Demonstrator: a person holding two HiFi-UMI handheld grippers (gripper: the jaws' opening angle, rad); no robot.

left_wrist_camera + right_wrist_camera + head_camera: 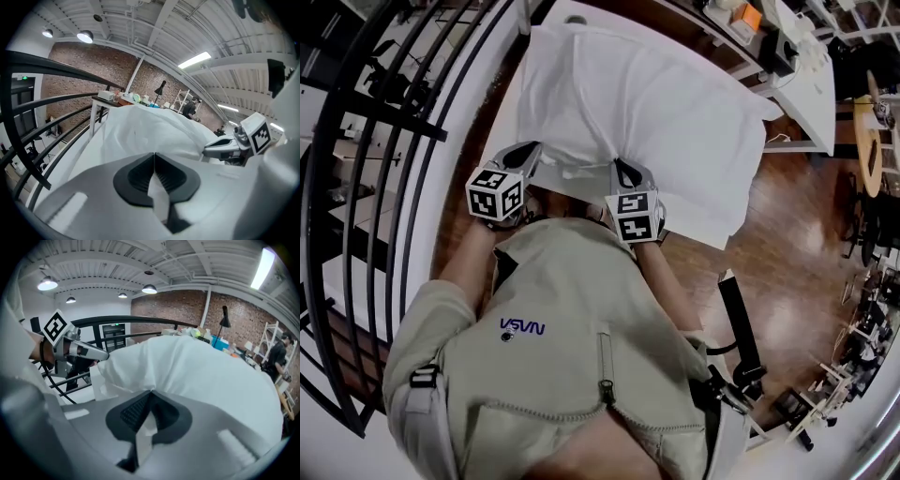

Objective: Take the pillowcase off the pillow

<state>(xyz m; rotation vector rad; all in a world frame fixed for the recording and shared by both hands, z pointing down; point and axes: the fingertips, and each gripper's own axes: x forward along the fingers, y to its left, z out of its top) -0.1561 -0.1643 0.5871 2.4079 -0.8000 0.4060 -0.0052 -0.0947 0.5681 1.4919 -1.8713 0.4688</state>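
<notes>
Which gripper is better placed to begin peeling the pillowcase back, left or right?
Left, probably. Both are shut on the pillowcase at its near edge, but the left gripper holds a corner, free to peel back; the right gripper pinches mid-edge under the bulge.

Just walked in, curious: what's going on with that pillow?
A person works a hand-held gripper in each hand. The left hand-held gripper and the right hand-held gripper are each shut on white fabric at the near edge of the pillowcase. The case is not yet off.
</notes>
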